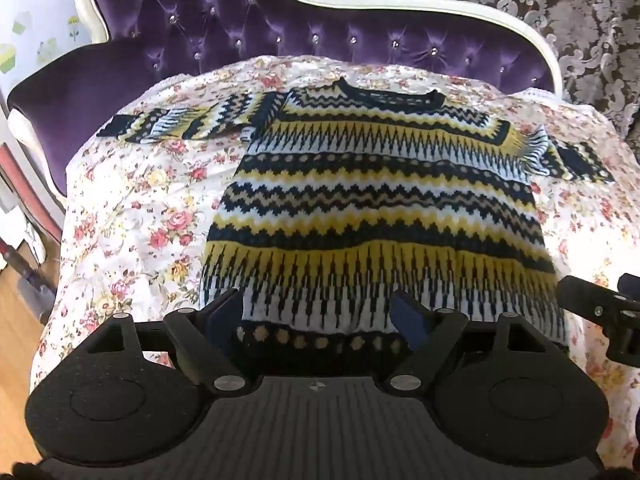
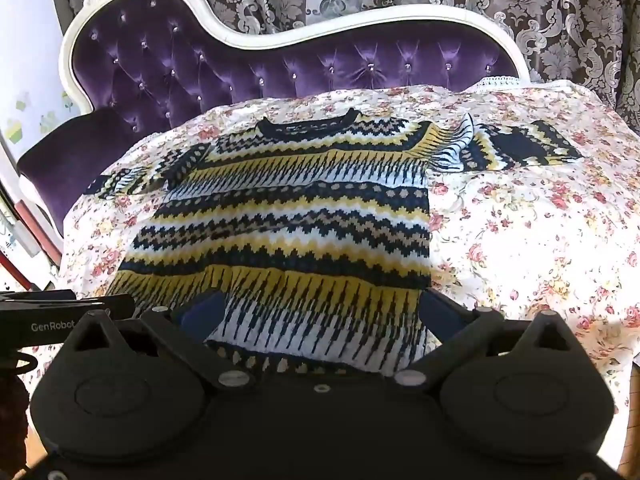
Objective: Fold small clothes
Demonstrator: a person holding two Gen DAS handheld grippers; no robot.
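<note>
At the far left of the left wrist view a strip of wooden floor (image 1: 16,320) shows beside the purple tufted sofa (image 1: 280,32), which fills the upper part of the frame. A floral cover (image 1: 132,216) is draped over its seat, probably to give a smooth bed for folding. The knitted sweater (image 1: 372,208) lies flat on it, front up, in the middle of the frame: collar toward the sofa back, one sleeve (image 1: 160,128) stretched to the upper left, the other (image 1: 568,156) to the right edge, slightly bunched at the shoulder.

Low in the frame, the left gripper (image 1: 320,320) hangs over the hem's left part with its fingers apart and nothing between the pads. In the right wrist view the right gripper (image 2: 320,316) is spread wide over the hem's right part, also empty. I'd guess both hands are placed at the hem so they can pinch the bottom edge together and carry it up toward the collar; no fold looks made yet.
</note>
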